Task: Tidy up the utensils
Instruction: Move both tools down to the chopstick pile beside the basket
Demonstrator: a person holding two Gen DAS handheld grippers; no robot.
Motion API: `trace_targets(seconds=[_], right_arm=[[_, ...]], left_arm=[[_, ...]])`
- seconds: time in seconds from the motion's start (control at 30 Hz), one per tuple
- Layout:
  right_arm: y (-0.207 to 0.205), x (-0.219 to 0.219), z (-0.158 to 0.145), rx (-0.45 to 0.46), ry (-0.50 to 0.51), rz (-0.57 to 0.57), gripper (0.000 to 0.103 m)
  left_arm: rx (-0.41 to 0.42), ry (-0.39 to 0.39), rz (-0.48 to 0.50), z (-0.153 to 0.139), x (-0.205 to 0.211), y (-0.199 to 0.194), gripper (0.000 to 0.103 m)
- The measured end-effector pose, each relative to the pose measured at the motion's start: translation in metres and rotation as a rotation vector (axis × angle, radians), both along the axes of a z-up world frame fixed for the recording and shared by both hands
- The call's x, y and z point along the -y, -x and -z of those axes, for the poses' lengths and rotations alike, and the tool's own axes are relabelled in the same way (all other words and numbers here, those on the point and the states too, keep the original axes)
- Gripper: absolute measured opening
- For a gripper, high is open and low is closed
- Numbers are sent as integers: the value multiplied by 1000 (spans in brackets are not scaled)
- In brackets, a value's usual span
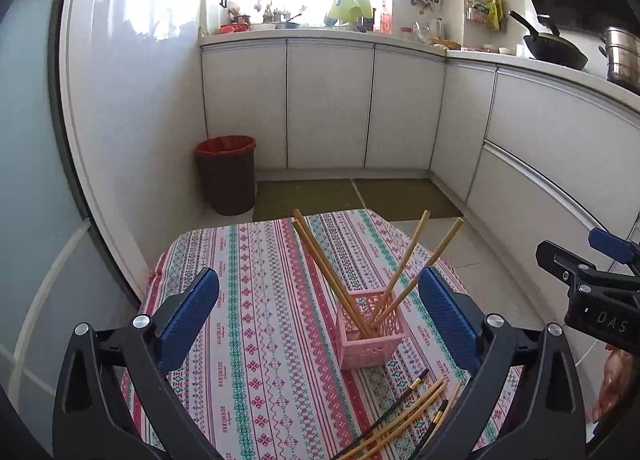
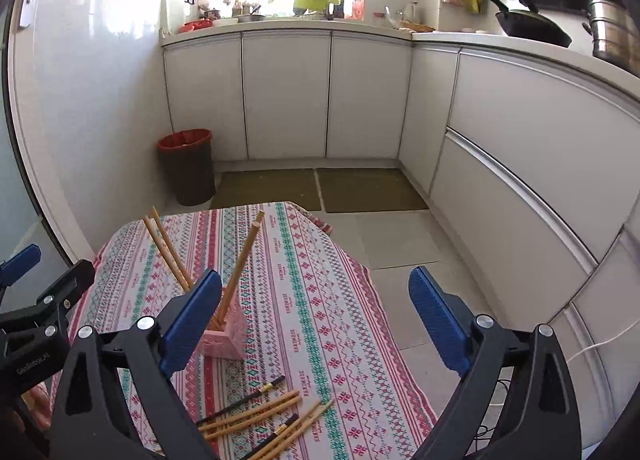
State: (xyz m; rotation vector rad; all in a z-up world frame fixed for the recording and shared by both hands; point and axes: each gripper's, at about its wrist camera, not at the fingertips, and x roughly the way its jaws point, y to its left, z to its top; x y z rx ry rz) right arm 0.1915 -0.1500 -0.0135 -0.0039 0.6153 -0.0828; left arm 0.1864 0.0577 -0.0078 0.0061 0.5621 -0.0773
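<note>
A pink lattice holder (image 1: 370,334) stands on the patterned tablecloth (image 1: 256,300) with several wooden chopsticks (image 1: 328,268) leaning out of it. It also shows in the right wrist view (image 2: 226,334), partly behind my right gripper's left finger. Loose wooden and black chopsticks (image 1: 404,416) lie on the cloth in front of the holder, and show in the right wrist view (image 2: 264,416) too. My left gripper (image 1: 320,320) is open and empty, above the cloth with the holder between its fingers. My right gripper (image 2: 316,320) is open and empty, to the right of the holder.
A dark bin with a red liner (image 1: 227,174) stands on the floor past the table. White cabinets (image 1: 328,104) run along the back and right. The counter holds a wok (image 1: 554,46), a steel pot (image 1: 622,56) and clutter. The table's right edge (image 2: 372,272) drops to tiled floor.
</note>
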Motion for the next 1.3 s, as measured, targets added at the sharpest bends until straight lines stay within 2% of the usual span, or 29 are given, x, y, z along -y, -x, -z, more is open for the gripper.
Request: trace_targets(seconds=[0.17, 0.3, 0.4, 0.47, 0.57, 0.63, 0.7, 0.77, 0.8, 0.9, 0.93, 1.3], right_arm=[[13, 4, 13, -3, 75, 22, 95], [25, 14, 29, -34, 101, 42, 96], [31, 26, 53, -113, 89, 55, 96], [32, 35, 72, -180, 73, 72, 96], [26, 56, 106, -340, 32, 117, 96], [18, 72, 130, -482, -48, 134, 96], [18, 87, 144, -553, -143, 155, 96], [20, 96, 151, -578, -199, 175, 96], [20, 98, 153, -586, -206, 177, 96], [25, 101, 158, -593, -209, 186, 96], [25, 103, 157, -595, -208, 185, 96], [17, 117, 169, -647, -294, 206, 96]], left_arm=[[-24, -31, 32, 6, 6, 5, 96], [-110, -84, 76, 24, 16, -2, 96], [-248, -116, 147, 49, 28, -14, 96], [-385, -92, 197, 70, 34, -25, 96], [-603, -62, 248, 109, 42, -41, 96], [-700, -54, 259, 134, 48, -48, 96], [-768, -45, 247, 156, 52, -56, 95], [-795, -44, 231, 168, 57, -64, 90], [-804, -45, 231, 172, 61, -67, 83], [-825, -63, 260, 181, 77, -71, 51], [-827, -70, 268, 183, 82, -72, 46], [-833, -121, 294, 209, 115, -89, 30]])
